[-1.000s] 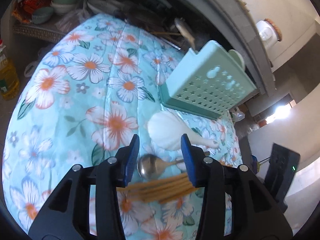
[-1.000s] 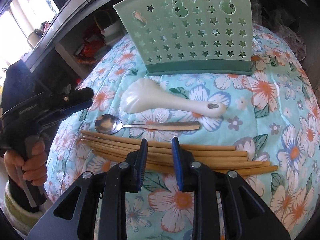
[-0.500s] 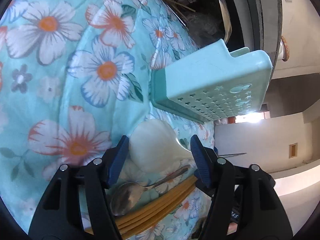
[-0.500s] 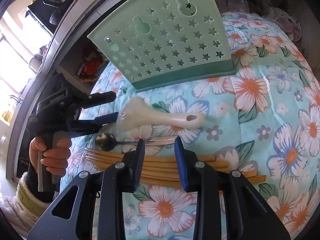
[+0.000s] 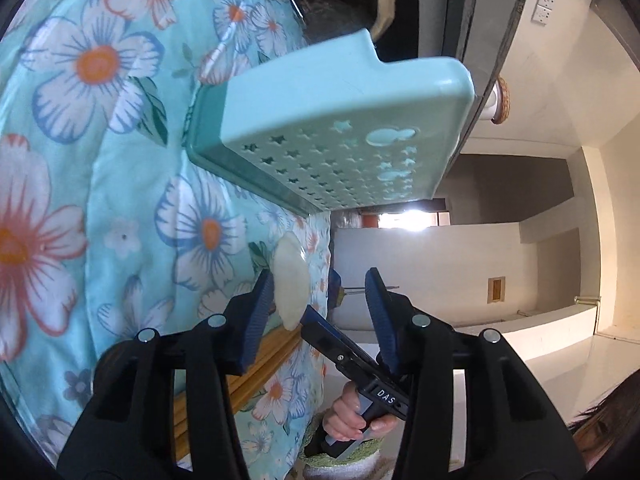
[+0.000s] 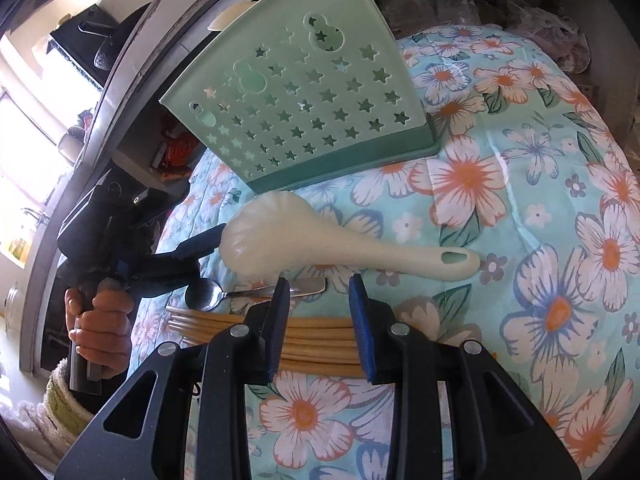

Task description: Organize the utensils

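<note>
Surface: a table covered by a turquoise floral cloth (image 6: 520, 184). A green perforated utensil holder (image 6: 304, 112) with star cut-outs stands upright on the cloth, on a darker green base, toward the far side.

Utensils, all lying flat on the cloth in front of the holder: a cream rice paddle (image 6: 344, 240) lies nearest the holder, its broad head to the left and its handle running right. Just beside it, on the near side, lies a metal spoon (image 6: 224, 294), bowl to the left. Nearer still lies a bundle of wooden chopsticks (image 6: 316, 340), roughly parallel to the spoon.

Right gripper (image 6: 318, 312): it points down over the chopsticks, with its blue-padded jaws parted. The chopsticks run across beneath the gap, and the pads press on nothing visible.

Left gripper (image 5: 318, 308): it is held in a hand (image 6: 100, 320) at the left end of the row, rolled over nearly sideways, and its jaws have just been closing. In the left wrist view the paddle's head sits in the gap against the left pad (image 5: 258, 316), with clear space between it and the right pad. In the right wrist view one finger (image 6: 200, 242) reaches the rim of the paddle's head; whether the pad actually touches it cannot be settled from these views. The jaws are not clamped on it.
</note>
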`<state>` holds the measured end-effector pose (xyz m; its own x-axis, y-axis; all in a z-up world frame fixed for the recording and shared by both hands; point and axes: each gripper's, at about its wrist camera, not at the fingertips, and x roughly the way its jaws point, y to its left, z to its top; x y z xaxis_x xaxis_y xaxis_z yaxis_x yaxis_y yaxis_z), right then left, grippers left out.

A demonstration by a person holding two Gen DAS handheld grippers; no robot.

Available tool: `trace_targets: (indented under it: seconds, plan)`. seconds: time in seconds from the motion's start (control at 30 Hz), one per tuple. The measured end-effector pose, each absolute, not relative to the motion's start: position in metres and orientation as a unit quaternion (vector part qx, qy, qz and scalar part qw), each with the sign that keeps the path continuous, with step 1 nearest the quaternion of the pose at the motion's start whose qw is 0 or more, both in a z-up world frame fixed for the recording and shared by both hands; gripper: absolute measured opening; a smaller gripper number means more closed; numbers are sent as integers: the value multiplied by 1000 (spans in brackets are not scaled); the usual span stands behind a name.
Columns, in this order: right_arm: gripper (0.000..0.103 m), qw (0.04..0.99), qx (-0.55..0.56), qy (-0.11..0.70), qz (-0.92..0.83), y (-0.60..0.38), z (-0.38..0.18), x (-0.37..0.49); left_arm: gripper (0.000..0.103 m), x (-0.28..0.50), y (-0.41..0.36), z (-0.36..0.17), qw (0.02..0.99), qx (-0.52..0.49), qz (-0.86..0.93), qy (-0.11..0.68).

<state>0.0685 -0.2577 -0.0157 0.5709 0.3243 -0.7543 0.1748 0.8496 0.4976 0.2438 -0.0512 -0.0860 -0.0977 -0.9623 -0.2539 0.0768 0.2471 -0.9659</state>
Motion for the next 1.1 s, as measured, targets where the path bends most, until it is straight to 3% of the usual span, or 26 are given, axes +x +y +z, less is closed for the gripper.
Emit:
trace_targets:
  seconds: [0.33,0.5,0.8,1.1]
  plan:
    - [30,839,300,452,42,-274,-22,54,36,197,-94,-51,602,-267,-512,551]
    - [30,833,318,450,47,-278,-26,56,28,183,-108,-45,599,-267,-520,547]
    - [30,821,346,452,56,-285,-28,56,28,164,-137,-41,635,-203,-508,545]
    - [30,813,359,456,54,-293,-28,46,46,190,-100,-77,565,-331,-467,595]
